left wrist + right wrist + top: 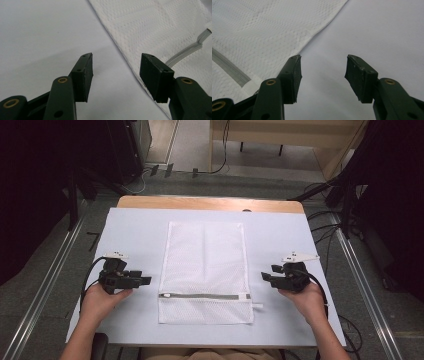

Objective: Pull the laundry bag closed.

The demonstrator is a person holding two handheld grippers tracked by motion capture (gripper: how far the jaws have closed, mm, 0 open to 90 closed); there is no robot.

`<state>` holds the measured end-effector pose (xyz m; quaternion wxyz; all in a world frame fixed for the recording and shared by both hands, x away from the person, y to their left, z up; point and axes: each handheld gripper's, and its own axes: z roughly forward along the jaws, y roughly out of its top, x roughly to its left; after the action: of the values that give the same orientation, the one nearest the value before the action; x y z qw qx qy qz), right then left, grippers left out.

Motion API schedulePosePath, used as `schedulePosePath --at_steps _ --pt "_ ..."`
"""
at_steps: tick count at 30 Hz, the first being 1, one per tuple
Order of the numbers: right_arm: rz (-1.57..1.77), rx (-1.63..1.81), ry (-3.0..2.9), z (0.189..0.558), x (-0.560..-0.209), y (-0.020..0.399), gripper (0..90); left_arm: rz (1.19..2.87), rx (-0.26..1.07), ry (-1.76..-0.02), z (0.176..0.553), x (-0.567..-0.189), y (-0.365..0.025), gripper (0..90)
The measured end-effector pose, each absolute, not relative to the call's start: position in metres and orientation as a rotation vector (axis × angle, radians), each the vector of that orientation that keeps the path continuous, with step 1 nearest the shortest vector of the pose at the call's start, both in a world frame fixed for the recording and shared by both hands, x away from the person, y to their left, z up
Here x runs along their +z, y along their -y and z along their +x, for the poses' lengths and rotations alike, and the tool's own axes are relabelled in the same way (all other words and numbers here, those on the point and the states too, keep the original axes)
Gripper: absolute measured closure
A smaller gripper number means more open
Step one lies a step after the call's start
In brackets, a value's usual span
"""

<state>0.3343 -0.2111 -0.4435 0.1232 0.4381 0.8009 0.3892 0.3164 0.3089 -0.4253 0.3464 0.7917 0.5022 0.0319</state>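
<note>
A white mesh laundry bag [205, 270] lies flat in the middle of the white table cover [135, 227], with a grey zipper strip [202, 296] across its near end. My left gripper [145, 281] rests just left of the bag, held in a hand, its jaws open and empty. In the left gripper view the bag's edge [155, 27] and the zipper end [195, 47] lie ahead of the left gripper [116, 68]. My right gripper [264, 276] sits just right of the bag, open and empty. The right gripper view shows the bag [262, 32] beyond the right gripper [323, 72].
The wooden table edge [210, 202] shows at the far side. Metal rails [45, 285] run along the floor on both sides, with cables [325, 227] and dark stands at the right and back.
</note>
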Motion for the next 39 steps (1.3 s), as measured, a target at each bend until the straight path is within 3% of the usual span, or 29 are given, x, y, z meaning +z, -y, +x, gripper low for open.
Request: schedulePosePath --at_steps 17,30,39 --pt "1.336 1.125 -2.323 0.335 -0.441 0.212 46.4 2.063 0.080 -1.293 0.317 -0.425 -0.307 43.9" --pt "1.288 1.109 -2.389 0.327 -0.431 0.192 57.9 2.048 0.070 -1.292 0.315 -0.423 -0.308 44.4" --pt "1.235 1.147 -2.429 0.321 -0.426 0.176 60.7 2.052 0.081 -1.284 0.313 -0.422 -0.308 44.3"
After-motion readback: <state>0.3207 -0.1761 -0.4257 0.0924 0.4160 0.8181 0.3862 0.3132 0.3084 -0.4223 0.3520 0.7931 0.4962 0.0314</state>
